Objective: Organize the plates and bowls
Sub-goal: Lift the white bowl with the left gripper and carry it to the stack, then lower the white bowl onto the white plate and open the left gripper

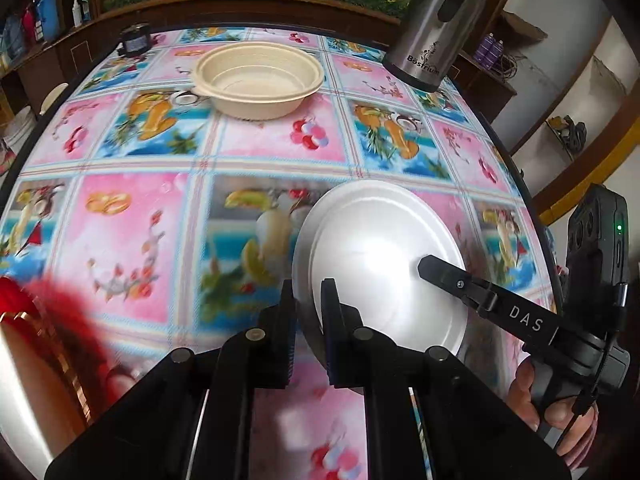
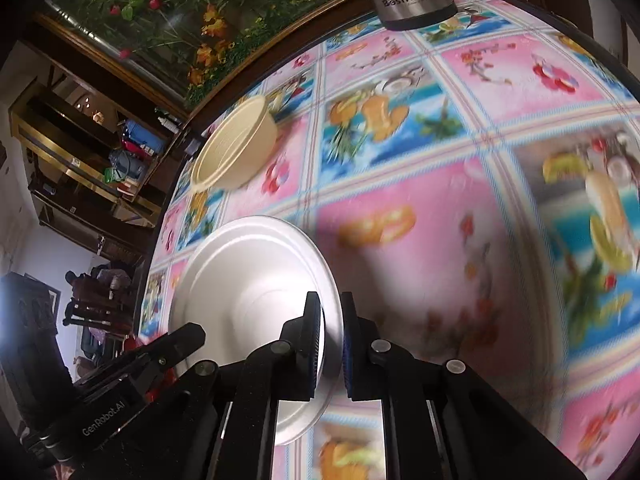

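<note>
Both grippers clamp one white plate, lifted over the table's near edge

Left gripper (image 1: 308, 312) and right gripper (image 2: 330, 336) pinch opposite rims of the plate (image 1: 380, 256); the bowl (image 1: 258, 78) sits straight ahead toward the far edge, nearer the left hand

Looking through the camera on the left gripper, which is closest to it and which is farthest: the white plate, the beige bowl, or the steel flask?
1. White plate: clamped at its rim by the left gripper, just right of centre.
2. Beige bowl: across the table, slightly left.
3. Steel flask: at the far right edge, a little beyond the bowl.
</note>
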### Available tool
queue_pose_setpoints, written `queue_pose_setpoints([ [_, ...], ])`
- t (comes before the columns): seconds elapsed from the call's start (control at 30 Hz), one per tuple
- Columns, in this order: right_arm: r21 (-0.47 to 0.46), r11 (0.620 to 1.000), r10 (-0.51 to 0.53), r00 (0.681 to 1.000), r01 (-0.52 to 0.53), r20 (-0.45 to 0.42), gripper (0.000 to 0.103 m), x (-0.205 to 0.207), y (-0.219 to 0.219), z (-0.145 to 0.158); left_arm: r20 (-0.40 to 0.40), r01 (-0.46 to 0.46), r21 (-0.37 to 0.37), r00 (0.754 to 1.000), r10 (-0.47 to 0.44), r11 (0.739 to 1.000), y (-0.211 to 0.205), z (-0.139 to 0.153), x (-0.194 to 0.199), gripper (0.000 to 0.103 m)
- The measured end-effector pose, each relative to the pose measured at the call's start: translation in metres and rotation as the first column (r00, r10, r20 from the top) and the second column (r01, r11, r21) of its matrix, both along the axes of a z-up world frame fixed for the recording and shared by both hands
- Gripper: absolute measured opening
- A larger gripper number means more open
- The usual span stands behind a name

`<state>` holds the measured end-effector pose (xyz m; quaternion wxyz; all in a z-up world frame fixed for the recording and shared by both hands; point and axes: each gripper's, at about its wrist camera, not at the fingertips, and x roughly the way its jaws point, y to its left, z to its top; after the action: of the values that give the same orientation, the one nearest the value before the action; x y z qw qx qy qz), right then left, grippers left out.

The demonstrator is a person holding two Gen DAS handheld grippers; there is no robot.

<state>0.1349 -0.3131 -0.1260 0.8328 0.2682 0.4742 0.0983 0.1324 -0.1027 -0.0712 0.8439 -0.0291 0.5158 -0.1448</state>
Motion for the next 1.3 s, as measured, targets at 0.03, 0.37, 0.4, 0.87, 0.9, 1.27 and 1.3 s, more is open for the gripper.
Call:
queue_pose_setpoints([
  [0.03,0.002,1.0,0.001,1.0,-0.001,0.001,0.01,-0.005,0.003,0.0,0.008,0.003,0.003,1.0,-0.003,1.0,0.005,0.002,-0.006,0.009],
  [0.37,0.042,0.993,0.103,0.99,-0.107,0.093,0.009,-0.05,0.069,0.039,0.153,-0.043,-0.013,0.987,0.044,0.999,0.081,0.054,-0.062,0.009],
  [0.4,0.033,0.991,0.125,0.986,-0.13,0.113,0.009,-0.053,0.083,0.049,0.173,-0.059,-0.017,0.983,0.061,0.998,0.094,0.062,-0.069,0.009],
  [0.87,-0.053,0.955,0.295,0.924,-0.291,0.245,0.009,-0.078,0.228,0.09,0.23,-0.259,-0.055,0.936,0.265,0.964,0.216,0.076,-0.11,0.009],
  [0.9,-0.056,0.951,0.308,0.921,-0.304,0.237,0.009,-0.078,0.238,0.087,0.221,-0.27,-0.059,0.935,0.276,0.961,0.224,0.073,-0.11,0.009],
  [1.27,-0.134,0.929,0.364,0.917,-0.344,0.166,0.009,-0.076,0.278,0.06,0.146,-0.306,-0.067,0.939,0.312,0.95,0.251,0.042,-0.111,0.009],
  [1.3,-0.134,0.928,0.366,0.917,-0.347,0.156,0.009,-0.075,0.28,0.056,0.143,-0.309,-0.064,0.938,0.315,0.949,0.252,0.04,-0.111,0.009],
])
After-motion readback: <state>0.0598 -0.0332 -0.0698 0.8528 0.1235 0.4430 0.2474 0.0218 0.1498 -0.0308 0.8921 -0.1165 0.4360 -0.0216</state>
